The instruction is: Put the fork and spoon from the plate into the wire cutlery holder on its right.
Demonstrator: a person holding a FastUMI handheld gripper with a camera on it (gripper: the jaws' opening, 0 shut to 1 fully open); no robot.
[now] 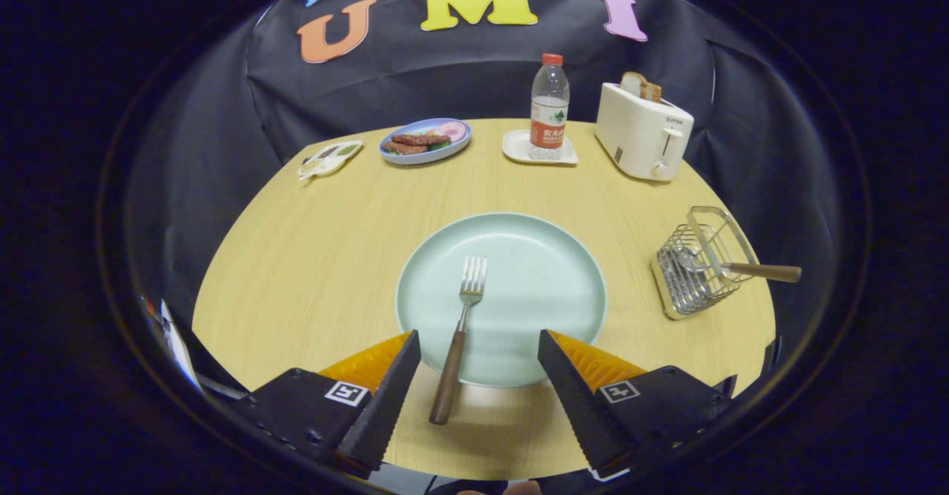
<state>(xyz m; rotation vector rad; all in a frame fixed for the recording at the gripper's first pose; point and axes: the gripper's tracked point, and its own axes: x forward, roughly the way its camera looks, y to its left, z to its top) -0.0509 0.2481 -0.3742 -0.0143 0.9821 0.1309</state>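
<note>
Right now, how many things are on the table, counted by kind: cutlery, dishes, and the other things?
Cutlery: 2, the fork between the open hand-held gripper's fingers, and the spoon in the wire holder.
Dishes: 4, the green plate, blue food plate, small white tray, snack dish.
Other: 3, the bottle, toaster, wire holder.
Total: 9

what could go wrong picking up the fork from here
The open tool straddles the wooden-handled metal fork, whose handle overhangs the pale green round plate's rim; a clumsy pinch may tip or slide it. The wire cutlery holder already holds a wooden-handled spoon, which could block insertion.
</note>
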